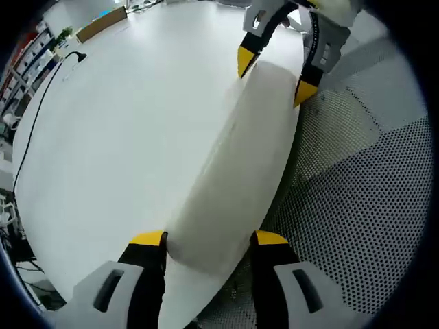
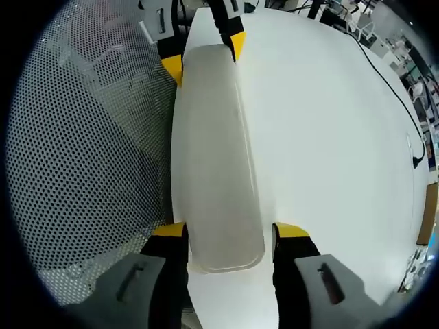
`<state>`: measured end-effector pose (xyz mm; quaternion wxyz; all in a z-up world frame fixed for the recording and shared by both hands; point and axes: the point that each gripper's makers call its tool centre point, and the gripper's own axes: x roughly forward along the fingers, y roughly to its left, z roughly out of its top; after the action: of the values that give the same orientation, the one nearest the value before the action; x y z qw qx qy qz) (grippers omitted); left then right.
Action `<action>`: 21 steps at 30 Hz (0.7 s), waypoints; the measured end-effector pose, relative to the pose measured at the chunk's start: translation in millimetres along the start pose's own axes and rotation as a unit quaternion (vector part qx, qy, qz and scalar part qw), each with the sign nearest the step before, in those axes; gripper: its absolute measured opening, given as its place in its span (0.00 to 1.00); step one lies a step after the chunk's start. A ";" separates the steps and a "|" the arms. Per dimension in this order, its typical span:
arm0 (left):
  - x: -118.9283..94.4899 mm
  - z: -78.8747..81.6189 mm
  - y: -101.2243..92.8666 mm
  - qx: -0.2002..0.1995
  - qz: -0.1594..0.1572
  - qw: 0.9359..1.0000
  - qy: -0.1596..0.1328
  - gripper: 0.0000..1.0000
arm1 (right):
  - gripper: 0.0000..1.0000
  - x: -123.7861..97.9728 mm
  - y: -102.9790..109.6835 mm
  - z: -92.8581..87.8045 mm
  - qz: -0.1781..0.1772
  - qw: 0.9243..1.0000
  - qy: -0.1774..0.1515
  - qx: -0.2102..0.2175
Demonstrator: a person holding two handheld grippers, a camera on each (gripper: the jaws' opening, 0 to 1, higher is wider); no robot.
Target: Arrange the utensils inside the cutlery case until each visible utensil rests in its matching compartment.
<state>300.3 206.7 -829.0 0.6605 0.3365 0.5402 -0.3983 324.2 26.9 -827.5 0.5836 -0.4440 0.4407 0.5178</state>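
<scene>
A long, frosted white cutlery case (image 1: 233,171) lies closed along the edge of the white table (image 1: 123,137). No utensils show through it. My left gripper (image 1: 208,240) is shut on its near end, a yellow-tipped jaw pressed to each long side. At the far end, my right gripper (image 1: 274,72) holds the case the same way. In the right gripper view the case (image 2: 216,157) runs away from my right gripper (image 2: 230,233), which clasps its rounded end, towards my left gripper (image 2: 204,55) at the top.
A grey perforated mesh surface (image 1: 357,205) lies beside the table edge (image 2: 82,171). A black cable (image 1: 41,103) trails over the far side of the table, past a brown box (image 1: 103,24). Shelves and clutter (image 2: 411,75) stand beyond.
</scene>
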 end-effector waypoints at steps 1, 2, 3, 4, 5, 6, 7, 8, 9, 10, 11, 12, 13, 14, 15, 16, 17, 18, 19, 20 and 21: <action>-0.9 -4.2 3.3 0.006 0.007 1.000 0.009 0.57 | 0.57 -3.3 1.4 -0.5 0.005 1.000 0.004 -0.009; -4.5 -5.7 5.8 0.005 0.008 1.000 0.006 0.58 | 0.52 -7.2 2.1 -0.4 0.009 1.000 0.006 -0.015; -9.4 -6.0 8.4 0.001 0.008 1.000 0.001 0.58 | 0.51 -14.3 0.6 2.5 0.009 1.000 0.000 -0.014; -17.6 -1.6 13.7 -0.024 0.013 0.999 -0.020 0.60 | 0.54 -18.8 -1.7 9.4 0.004 1.000 -0.021 -0.008; -23.6 1.2 17.4 -0.037 0.015 0.999 -0.035 0.67 | 0.63 -26.6 -2.3 17.4 0.004 0.999 -0.051 0.011; -31.5 4.2 18.1 -0.048 0.008 0.997 -0.052 0.73 | 0.71 -32.9 -1.0 18.6 0.009 0.998 -0.063 0.029; -39.7 7.2 19.8 -0.056 0.004 0.996 -0.070 0.78 | 0.78 -41.0 -0.1 18.9 0.013 0.996 -0.073 0.050; -48.3 10.5 22.8 -0.067 0.004 0.994 -0.091 0.80 | 0.84 -46.8 -1.2 19.9 0.012 0.995 -0.087 0.057; -61.3 15.5 27.8 -0.093 0.003 0.988 -0.126 0.80 | 0.85 -56.5 -3.7 23.2 0.004 0.991 -0.117 0.063; -74.3 20.1 32.0 -0.133 -0.001 0.977 -0.165 0.80 | 0.85 -62.3 -5.5 23.6 -0.001 0.988 -0.134 0.076; -85.0 23.9 34.4 -0.163 -0.007 0.967 -0.198 0.81 | 0.87 -68.9 -6.4 23.4 -0.004 0.984 -0.150 0.094; -95.1 27.3 36.7 -0.193 -0.013 0.954 -0.229 0.82 | 0.91 -77.6 -3.8 23.1 0.005 0.977 -0.175 0.125; -110.1 28.3 40.2 -0.244 -0.017 0.932 -0.266 0.81 | 0.98 -84.3 -1.1 23.1 0.016 0.970 -0.192 0.145; -122.3 28.8 39.2 -0.263 -0.020 0.921 -0.287 0.80 | 0.99 -90.9 -1.2 21.9 0.019 0.963 -0.208 0.171; -141.1 33.5 39.6 -0.271 -0.015 0.904 -0.331 0.79 | 0.97 -100.2 -3.2 17.7 0.018 0.953 -0.226 0.200; -151.8 32.1 40.1 -0.273 -0.005 0.896 -0.349 0.78 | 0.99 -109.0 -9.0 20.0 0.009 0.943 -0.253 0.217; -161.9 28.2 38.8 -0.280 0.006 0.888 -0.365 0.78 | 0.99 -116.6 -13.3 19.7 -0.001 0.933 -0.273 0.235; -167.7 26.6 38.3 -0.287 0.009 0.879 -0.380 0.78 | 0.99 -129.2 -16.4 19.2 -0.008 0.920 -0.298 0.253; -175.6 26.6 36.2 -0.300 0.012 0.865 -0.402 0.78 | 0.99 -136.5 -18.8 19.5 -0.014 0.911 -0.316 0.266; -181.0 25.9 36.9 -0.308 0.016 0.854 -0.419 0.78 | 0.99 -149.1 -22.5 21.6 -0.023 0.894 -0.343 0.285; -187.3 26.2 40.2 -0.306 0.031 0.845 -0.438 0.77 | 0.99 -156.5 -23.4 23.8 -0.025 0.884 -0.363 0.294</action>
<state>329.1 232.6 -639.6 0.9100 -0.0751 0.2787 -0.2978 337.1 15.1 -668.4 0.8191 -0.0435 0.3188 0.4750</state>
